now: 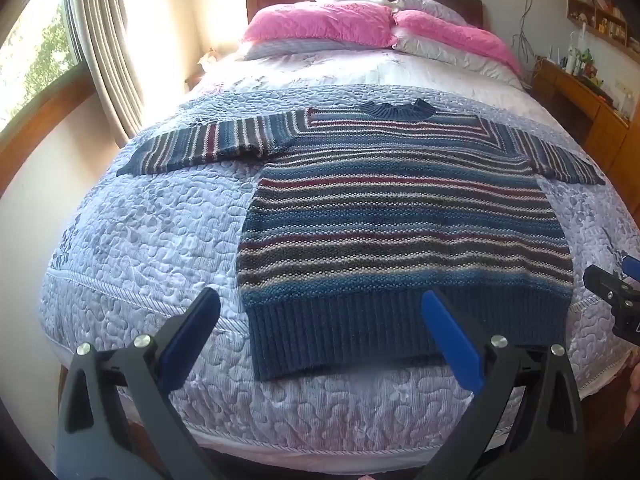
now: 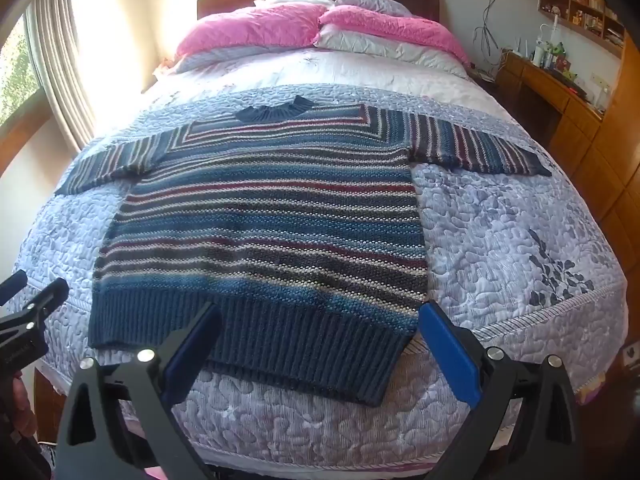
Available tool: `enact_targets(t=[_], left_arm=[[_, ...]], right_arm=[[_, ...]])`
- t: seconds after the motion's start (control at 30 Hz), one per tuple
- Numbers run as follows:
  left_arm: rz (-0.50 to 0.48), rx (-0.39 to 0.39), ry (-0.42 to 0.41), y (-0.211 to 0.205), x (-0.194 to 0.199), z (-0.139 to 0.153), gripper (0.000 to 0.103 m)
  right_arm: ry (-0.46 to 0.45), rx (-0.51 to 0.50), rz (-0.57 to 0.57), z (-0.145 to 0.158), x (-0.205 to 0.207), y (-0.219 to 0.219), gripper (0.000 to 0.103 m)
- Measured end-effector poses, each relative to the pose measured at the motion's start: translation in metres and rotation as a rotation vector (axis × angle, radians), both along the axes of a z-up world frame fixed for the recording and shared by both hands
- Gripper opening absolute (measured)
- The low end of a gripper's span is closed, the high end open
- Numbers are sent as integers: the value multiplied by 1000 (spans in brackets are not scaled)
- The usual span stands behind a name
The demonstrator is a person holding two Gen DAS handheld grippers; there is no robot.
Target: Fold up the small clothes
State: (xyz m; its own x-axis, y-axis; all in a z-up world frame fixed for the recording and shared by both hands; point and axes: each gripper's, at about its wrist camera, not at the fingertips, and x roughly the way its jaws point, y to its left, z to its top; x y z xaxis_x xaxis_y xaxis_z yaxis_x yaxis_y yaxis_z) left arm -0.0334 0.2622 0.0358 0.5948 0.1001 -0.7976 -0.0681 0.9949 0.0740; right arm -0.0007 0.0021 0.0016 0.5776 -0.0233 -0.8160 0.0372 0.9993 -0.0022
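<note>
Left wrist view shows the striped knit sweater (image 1: 404, 216) spread flat on the quilted lilac bedspread (image 1: 140, 248), collar toward the pink pillows (image 1: 320, 26) and ribbed hem toward the camera. The left gripper (image 1: 320, 320) hovers at that hem with its blue-padded jaws spread wide and nothing between them; one finger lies over the hem's ribbing, the other over bare bedspread beside the sweater's left edge. Only this view takes in the whole left sleeve, stretched out from the sweater's shoulder, with the curtain (image 1: 104, 52) beyond it. Right wrist view shows the same sweater (image 2: 264, 224) from the other side, and only here is the right sleeve seen to its cuff, with the wooden desk (image 2: 552, 92) past it. The right gripper (image 2: 320, 324) is likewise wide open and empty, straddling the sweater's right hem corner. Each view catches the other gripper at its frame edge.
</note>
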Motion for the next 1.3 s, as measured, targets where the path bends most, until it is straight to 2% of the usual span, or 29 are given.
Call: enact_targets(t=[0.23,0.3,1.3], left_arm=[[7,-35,-3,7,-3,3,100],[-2,3,-9,0,2,3,100],[12,-1,7,7,3,-6,100]], right_arm=[[-26,6,-16,6,0,0,99],[-30,22,-18,4,0,-6,99],[-30,17,-20,-3,1,-8,99]])
